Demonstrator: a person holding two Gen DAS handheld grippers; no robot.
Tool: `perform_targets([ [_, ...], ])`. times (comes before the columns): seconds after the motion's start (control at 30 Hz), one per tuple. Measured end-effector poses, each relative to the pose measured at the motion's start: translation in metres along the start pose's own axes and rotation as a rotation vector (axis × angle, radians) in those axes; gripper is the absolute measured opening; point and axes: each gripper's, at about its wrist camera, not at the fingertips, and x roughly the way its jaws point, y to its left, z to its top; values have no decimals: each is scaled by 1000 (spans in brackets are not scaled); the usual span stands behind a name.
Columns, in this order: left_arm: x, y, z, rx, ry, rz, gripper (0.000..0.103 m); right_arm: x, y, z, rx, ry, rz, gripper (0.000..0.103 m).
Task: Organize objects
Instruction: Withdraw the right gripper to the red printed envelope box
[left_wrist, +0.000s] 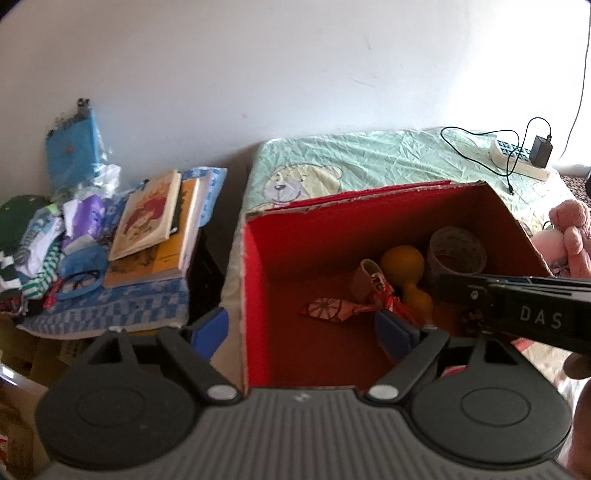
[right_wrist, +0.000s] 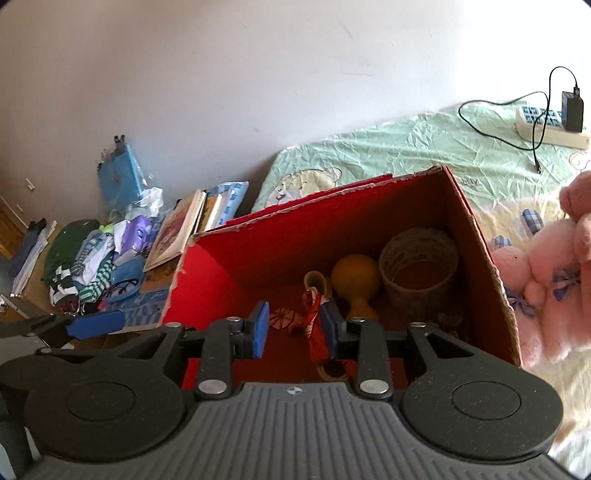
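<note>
side table (left_wrist: 122, 314): far left, checkered blue cloth, heaped with clothes (left_wrist: 33, 243) and books (left_wrist: 155, 225); blue pouch (left_wrist: 74, 151) leans on the wall behind.
my left gripper (left_wrist: 306, 332): fingers spread wide, holding nothing; it straddles the box's left wall, one blue pad outside, the other inside over the floor.
red box (right_wrist: 236, 269): open top, sits on the bed sheet (left_wrist: 369, 158), middle of both views.
box contents: red-white wrapped item (left_wrist: 332, 308) on the floor, small beige shoe-like piece (left_wrist: 364, 280) beside it, orange gourd-shaped toy (right_wrist: 354, 282), then tape roll (right_wrist: 419, 266) upright in the back right corner.
my right gripper (right_wrist: 293, 328): over the box's near side, fingers parted, nothing pinched; a red ribbon-like bit lies against the right pad, can't tell if touching.
pink plush (right_wrist: 543, 280): outside the box, just beside its right wall, on the bed.
power strip (left_wrist: 517, 158): far right back of bed, black adapter (left_wrist: 541, 149) plugged in.
</note>
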Motion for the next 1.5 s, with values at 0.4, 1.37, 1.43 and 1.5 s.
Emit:
perform_targets([
  [0.4,-21,5,-32,-45,41,56,92,-33,14,-27,-84,-46,59,37],
  [1.37,18,-11,-123,-79,298,15,101,8,-20,-97,64,272,131,38],
  [1.43,21,-13,-127,-81,310,-14,101,13,-22,-100,80,294,139,38],
  [1.5,26,-14,-130,-85,322,-25,101,20,-23,-103,92,323,150,38],
])
